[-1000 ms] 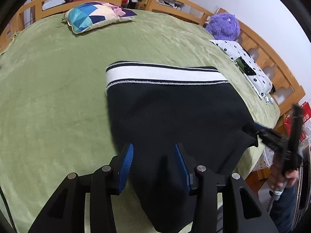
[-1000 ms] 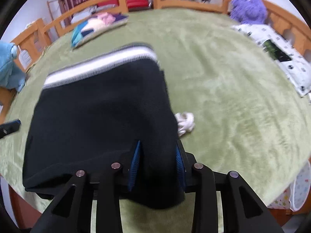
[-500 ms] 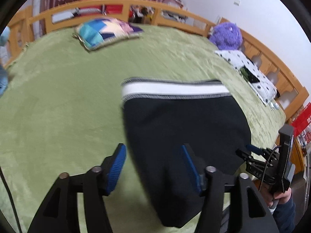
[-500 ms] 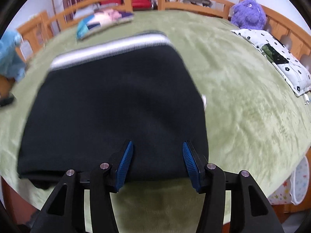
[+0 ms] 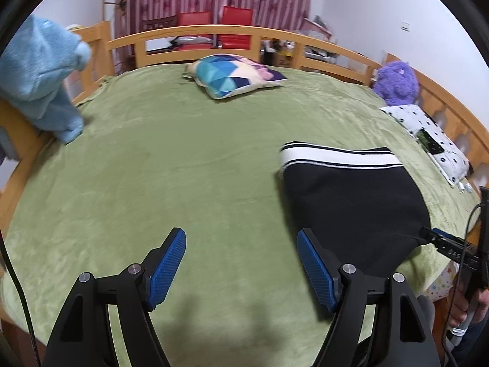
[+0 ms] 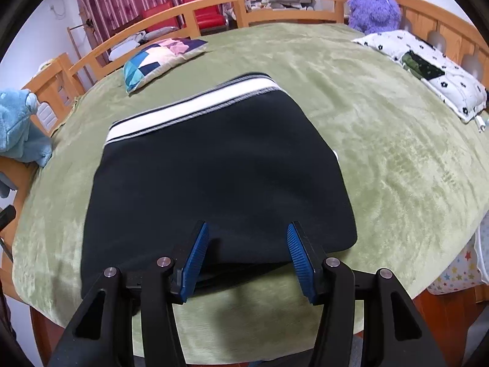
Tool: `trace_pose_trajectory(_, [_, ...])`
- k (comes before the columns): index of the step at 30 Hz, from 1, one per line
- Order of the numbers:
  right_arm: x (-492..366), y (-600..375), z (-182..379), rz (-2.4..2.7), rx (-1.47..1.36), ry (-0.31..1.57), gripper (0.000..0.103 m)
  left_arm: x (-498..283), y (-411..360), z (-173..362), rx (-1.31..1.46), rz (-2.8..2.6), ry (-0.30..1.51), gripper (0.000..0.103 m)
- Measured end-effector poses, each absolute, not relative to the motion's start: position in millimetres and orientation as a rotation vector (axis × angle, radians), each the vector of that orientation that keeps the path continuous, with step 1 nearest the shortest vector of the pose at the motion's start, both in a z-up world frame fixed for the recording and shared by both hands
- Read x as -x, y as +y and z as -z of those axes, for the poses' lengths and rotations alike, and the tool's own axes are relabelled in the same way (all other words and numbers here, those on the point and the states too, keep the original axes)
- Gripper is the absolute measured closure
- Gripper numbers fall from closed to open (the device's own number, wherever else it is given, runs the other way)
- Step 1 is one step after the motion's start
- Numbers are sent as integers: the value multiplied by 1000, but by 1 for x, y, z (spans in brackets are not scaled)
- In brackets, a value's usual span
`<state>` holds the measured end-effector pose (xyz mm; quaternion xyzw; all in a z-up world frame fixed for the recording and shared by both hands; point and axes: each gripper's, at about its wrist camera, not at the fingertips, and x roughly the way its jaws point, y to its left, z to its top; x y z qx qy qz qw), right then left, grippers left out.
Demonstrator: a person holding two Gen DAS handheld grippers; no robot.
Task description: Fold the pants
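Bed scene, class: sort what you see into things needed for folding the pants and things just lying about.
Needed:
black pants
left gripper, jaws opening, empty
right gripper, jaws opening over the pants' edge

Lying about:
patchwork cushion
purple plush toy
blue towel
dotted pillow

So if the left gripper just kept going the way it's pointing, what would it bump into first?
Probably the bare green blanket. The left gripper points down at it, fingers opening with nothing between them. The folded black pants lie off to its right, likely missed.
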<state>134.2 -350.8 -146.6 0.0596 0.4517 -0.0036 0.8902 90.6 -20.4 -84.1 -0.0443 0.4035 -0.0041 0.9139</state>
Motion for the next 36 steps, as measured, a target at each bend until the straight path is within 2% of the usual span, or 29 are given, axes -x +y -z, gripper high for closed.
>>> trace_pose_trajectory(2, [-129, -343, 141, 16, -111, 914, 41, -84, -12, 84, 98, -4, 830, 27])
trace_pose_trajectory(9, [-114, -322, 137, 3, -98, 870, 41, -63, 10, 86, 112, -32, 823, 26])
trace_pose_trajectory(19, [-101, -306, 154, 29, -115, 929, 41, -44, 31, 92, 181, -4, 847, 26])
trace_pose_trajectory(25, [-97, -302, 153, 43, -84, 896, 41, -37, 38, 96, 195, 32, 812, 26])
trace_pose_trajectory(29, [-106, -301, 179, 28, -26, 939, 41, -40, 37, 102, 222, 82, 814, 26])
trace_pose_trajectory(32, [-114, -307, 218, 4, -67, 1058, 43, -52, 29, 111, 209, 117, 866, 26])
trace_pose_trajectory(35, [-109, -311, 234, -21, -97, 1131, 56, -60, 19, 117, 185, 137, 901, 26])
trace_pose_trajectory(36, [-104, -310, 229, -36, -85, 1113, 56, -64, 13, 119, 178, 149, 909, 26])
